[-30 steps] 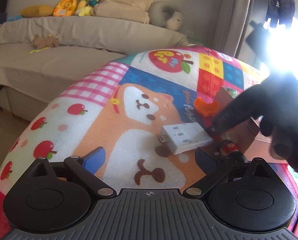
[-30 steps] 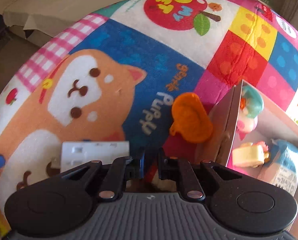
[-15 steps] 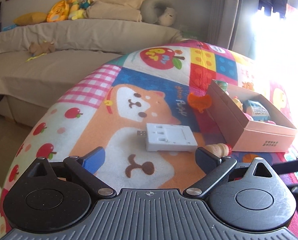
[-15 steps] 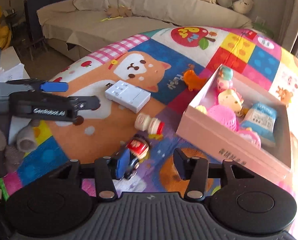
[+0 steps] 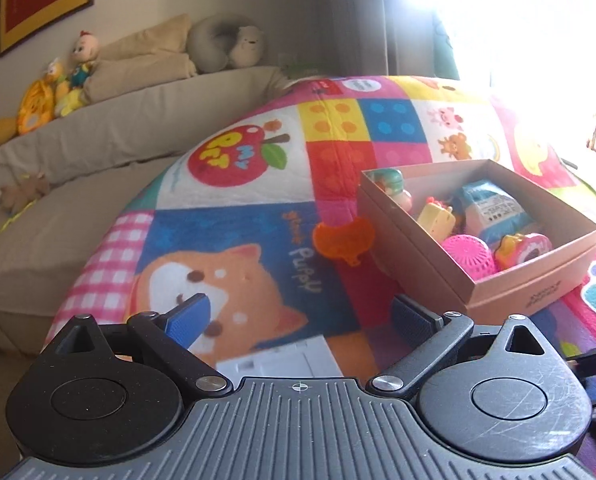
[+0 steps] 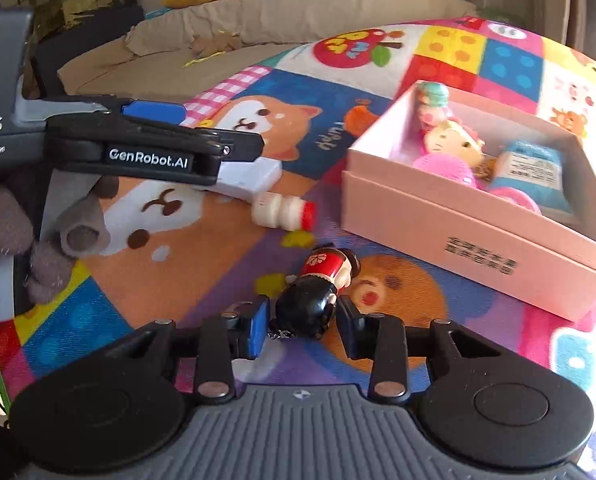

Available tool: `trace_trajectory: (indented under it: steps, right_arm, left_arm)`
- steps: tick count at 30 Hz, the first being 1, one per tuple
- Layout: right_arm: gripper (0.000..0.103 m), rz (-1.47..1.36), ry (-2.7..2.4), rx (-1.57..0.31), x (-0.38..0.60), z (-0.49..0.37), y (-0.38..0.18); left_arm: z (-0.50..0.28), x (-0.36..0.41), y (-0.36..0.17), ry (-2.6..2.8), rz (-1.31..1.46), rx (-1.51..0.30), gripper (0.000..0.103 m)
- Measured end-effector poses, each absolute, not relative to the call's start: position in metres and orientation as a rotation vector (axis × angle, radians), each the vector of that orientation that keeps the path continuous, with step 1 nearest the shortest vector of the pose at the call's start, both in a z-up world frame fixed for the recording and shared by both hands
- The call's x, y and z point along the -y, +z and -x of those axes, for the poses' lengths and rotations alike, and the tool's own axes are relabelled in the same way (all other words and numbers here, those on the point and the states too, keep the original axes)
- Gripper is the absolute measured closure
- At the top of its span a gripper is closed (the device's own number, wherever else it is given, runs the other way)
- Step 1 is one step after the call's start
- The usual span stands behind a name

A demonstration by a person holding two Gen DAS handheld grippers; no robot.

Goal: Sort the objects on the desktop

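Note:
A pink cardboard box (image 6: pixel 458 216) holding several small toys stands on the colourful mat, and it also shows in the left wrist view (image 5: pixel 538 288). My right gripper (image 6: pixel 302 326) is open, its jaws on either side of a black-haired doll in red (image 6: pixel 318 288) lying on the mat. My left gripper (image 5: pixel 298 316) is open and empty, just above a white USB hub (image 5: pixel 277 360); from the right wrist view the hub (image 6: pixel 253 176) sits under that gripper (image 6: pixel 201 136). A small white bottle with a red cap (image 6: pixel 283 214) and an orange clip (image 5: pixel 344 238) lie loose.
A beige sofa (image 5: pixel 97 140) with plush toys and cushions runs behind the mat. Bright window glare (image 5: pixel 538 40) washes out the right side. The mat's edge drops off to the left.
My right gripper pulled back, opened, and came down around the doll. My left gripper moved forward over the USB hub, which now sits at the bottom of its view.

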State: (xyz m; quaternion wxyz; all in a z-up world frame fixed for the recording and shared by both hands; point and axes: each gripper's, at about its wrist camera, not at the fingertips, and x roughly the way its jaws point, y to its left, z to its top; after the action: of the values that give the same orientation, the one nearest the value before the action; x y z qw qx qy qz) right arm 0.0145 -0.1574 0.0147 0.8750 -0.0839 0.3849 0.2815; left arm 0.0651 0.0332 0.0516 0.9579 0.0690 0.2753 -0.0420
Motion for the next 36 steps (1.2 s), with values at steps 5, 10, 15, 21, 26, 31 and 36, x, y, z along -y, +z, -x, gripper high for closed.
trace_trajectory:
  steps: [5,10,15,21,26,31,36]
  right_arm:
    - [0.065,0.112,0.453,-0.771,0.219,-0.016,0.016]
    - [0.052,0.023,0.391,-0.759,0.258,-0.023,0.01]
    - [0.035,-0.034,0.387,-0.733,0.268,-0.026,-0.002]
    - [0.025,-0.015,0.408,-0.7,0.26,-0.023,-0.006]
    - [0.022,-0.011,0.411,-0.702,0.257,-0.023,-0.005]
    - [0.022,-0.018,0.411,-0.701,0.257,-0.022,-0.006]
    - [0.021,-0.025,0.417,-0.7,0.258,-0.022,-0.006]
  left_arm:
    - [-0.136,-0.024,0.041,-0.148,-0.153,-0.644,0.004]
    - [-0.177,-0.022,0.024,-0.257,-0.216,-0.729,0.016]
    - [-0.2,-0.026,0.015,-0.215,-0.208,-0.753,0.018]
    - [-0.204,-0.039,0.019,-0.158,-0.169,-0.71,0.023]
    - [-0.209,-0.029,0.019,-0.25,-0.201,-0.695,0.021]
    - [-0.222,-0.019,0.018,-0.23,-0.198,-0.715,0.034]
    - [-0.227,-0.02,0.019,-0.23,-0.13,-0.726,0.088]
